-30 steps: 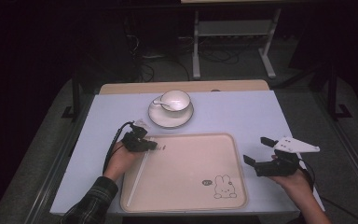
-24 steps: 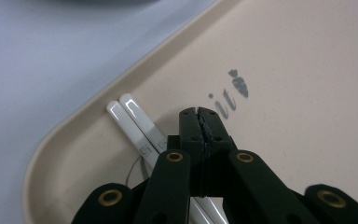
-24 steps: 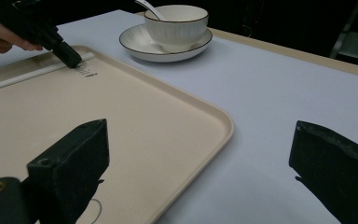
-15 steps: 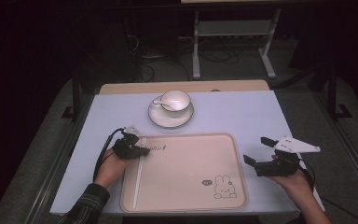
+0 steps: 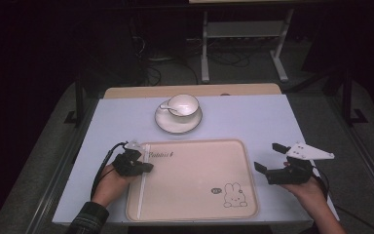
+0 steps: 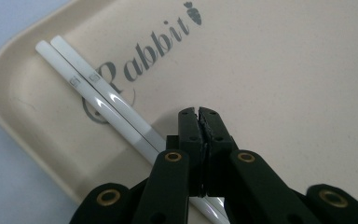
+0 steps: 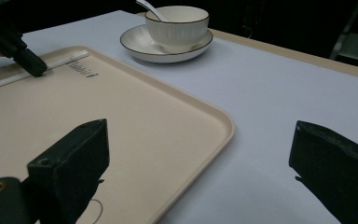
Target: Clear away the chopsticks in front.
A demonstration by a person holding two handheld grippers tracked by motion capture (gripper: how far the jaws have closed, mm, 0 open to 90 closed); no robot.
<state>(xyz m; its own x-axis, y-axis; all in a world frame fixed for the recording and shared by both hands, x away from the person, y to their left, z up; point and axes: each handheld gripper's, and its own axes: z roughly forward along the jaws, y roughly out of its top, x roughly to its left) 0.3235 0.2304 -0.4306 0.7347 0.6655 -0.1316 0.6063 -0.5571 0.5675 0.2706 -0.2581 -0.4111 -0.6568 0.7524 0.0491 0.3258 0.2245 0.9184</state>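
High view: a beige tray (image 5: 195, 180) lies on the desk (image 5: 253, 122), with two white chopsticks (image 5: 141, 185) side by side along its left edge. The left gripper (image 5: 146, 167) sits over them near their far half, jaws together. The right gripper (image 5: 268, 158) hovers off the tray's right side, jaws apart and empty. A cup (image 5: 183, 104) with a spoon (image 5: 167, 106) stands on a saucer (image 5: 177, 122) beyond the tray.

Left gripper view: the left gripper (image 6: 199, 113) is closed, nothing between its tips; the chopsticks (image 6: 100, 95) pass beneath the jaws, beside the word "Rabbit".

Right gripper view: the right gripper (image 7: 200, 140) has wide-open jaws framing the tray's corner (image 7: 214, 116); the cup (image 7: 177, 25) stands far off.
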